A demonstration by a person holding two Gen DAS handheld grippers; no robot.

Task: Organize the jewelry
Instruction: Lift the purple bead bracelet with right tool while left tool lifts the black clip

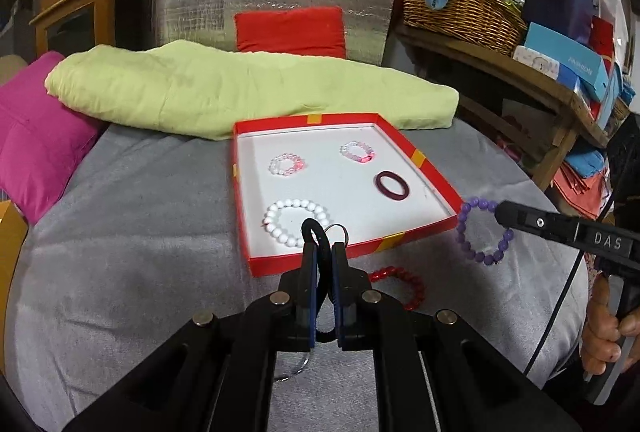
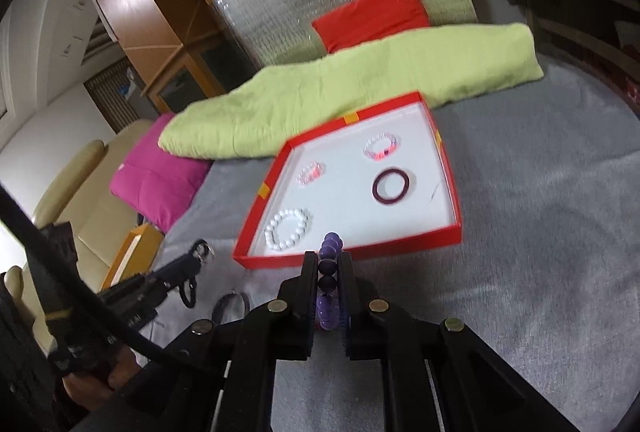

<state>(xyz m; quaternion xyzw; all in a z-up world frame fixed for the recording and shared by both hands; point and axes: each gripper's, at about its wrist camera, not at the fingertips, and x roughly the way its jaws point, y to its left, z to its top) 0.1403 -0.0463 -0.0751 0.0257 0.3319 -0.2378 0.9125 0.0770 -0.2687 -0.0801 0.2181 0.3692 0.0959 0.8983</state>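
Right gripper (image 2: 329,260) clamps purple bead bracelet (image 2: 330,252) before red tray (image 2: 450,168)

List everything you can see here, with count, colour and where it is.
tray: 1, red, white inside, on grey cover
pink bead bracelets: 2, tray's far half
white bead bracelet: 1, tray's near corner
dark bangle: 1, maroon, in tray
red bead bracelet: 1, on cover, outside tray
purple bead bracelet: 1, held by right gripper
black ring: 1, held by left gripper
green cloth: 1, behind tray
wicker basket: 1, on shelf
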